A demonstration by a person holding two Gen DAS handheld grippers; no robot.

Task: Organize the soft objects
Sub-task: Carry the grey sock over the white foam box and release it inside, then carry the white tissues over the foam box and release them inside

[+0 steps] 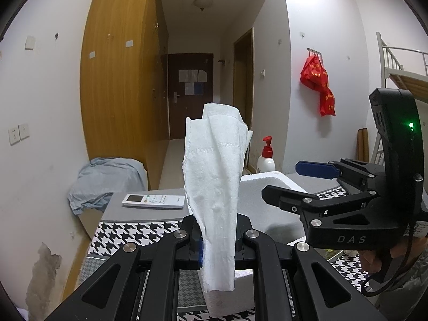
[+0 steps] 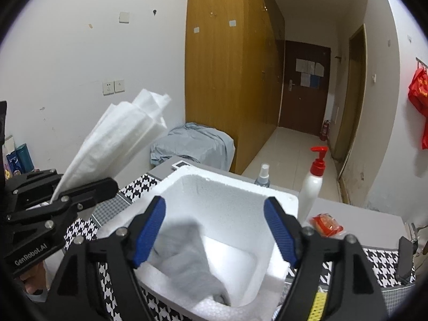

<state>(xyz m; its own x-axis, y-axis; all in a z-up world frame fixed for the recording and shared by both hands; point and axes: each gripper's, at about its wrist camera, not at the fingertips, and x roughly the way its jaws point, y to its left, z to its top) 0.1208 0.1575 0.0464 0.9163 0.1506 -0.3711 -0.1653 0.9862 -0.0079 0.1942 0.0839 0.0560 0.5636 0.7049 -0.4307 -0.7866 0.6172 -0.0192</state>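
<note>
My left gripper (image 1: 218,236) is shut on a white paper towel (image 1: 216,176), which stands up from the jaws and hangs below them; it also shows in the right wrist view (image 2: 117,139), held left of a white foam box (image 2: 283,198). My right gripper (image 2: 215,230) is open and empty, above the box. A grey cloth (image 2: 187,256), blurred, is inside the box. In the left wrist view the right gripper (image 1: 297,180) is at the right, over the foam box (image 1: 267,184).
The box stands on a houndstooth-patterned table (image 2: 385,264). A white pump bottle with a red top (image 2: 311,184), a small spray bottle (image 2: 263,178) and a red packet (image 2: 326,223) are behind and right of it. A white remote (image 1: 153,200) lies on the table. A blue-grey cloth (image 1: 107,179) covers something beyond.
</note>
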